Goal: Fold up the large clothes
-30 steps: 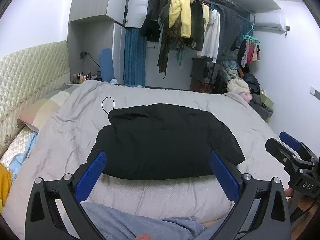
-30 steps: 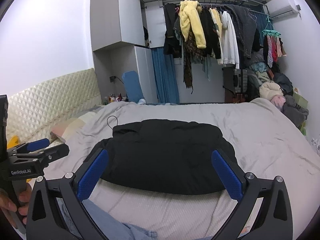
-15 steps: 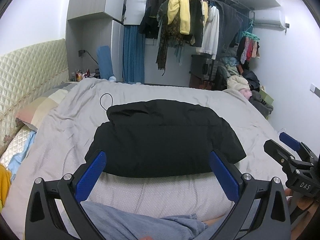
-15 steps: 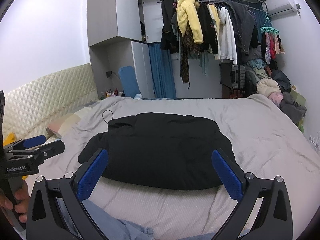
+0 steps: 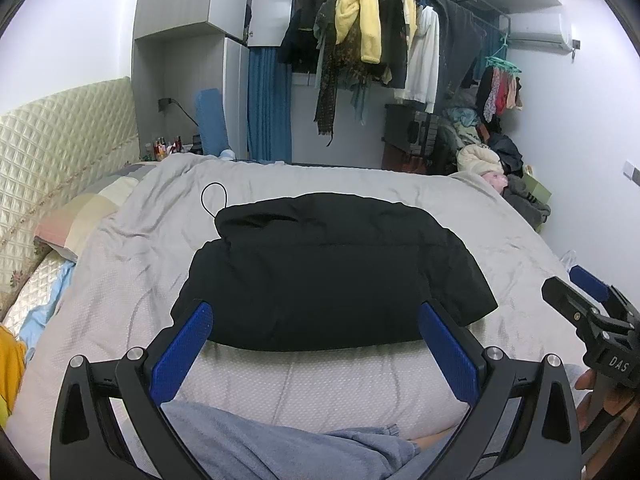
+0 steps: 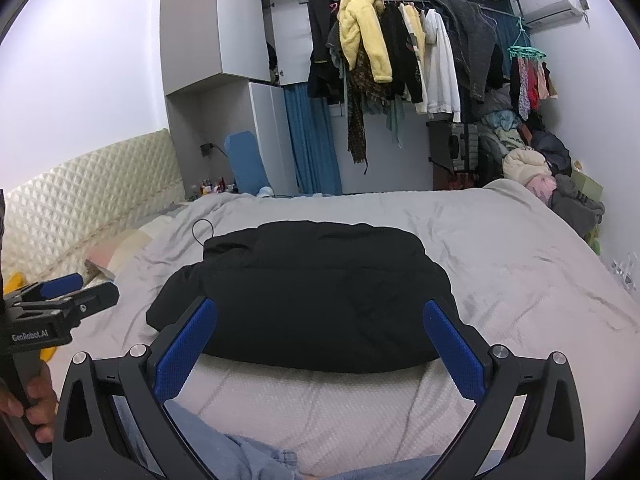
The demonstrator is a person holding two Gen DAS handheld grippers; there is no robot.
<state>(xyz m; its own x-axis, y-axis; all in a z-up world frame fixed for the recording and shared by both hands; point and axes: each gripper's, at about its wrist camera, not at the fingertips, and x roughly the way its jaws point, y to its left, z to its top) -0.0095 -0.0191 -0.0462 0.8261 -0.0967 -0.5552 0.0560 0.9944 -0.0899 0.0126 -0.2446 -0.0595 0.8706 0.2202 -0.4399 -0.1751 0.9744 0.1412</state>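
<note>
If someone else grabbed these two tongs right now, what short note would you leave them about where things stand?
Left tongs: open, empty, held back from the near edge of the black jacket.
Right tongs: open, empty, likewise short of the jacket.
Jacket: lies in a compact folded bundle in the middle of the grey bedspread, a thin cord loop sticking out at its far left corner.
Done: the jacket looks folded.
Left: perhaps tuck in the cord loop and tidy the edges; otherwise little remains, as far as these views show.
</note>
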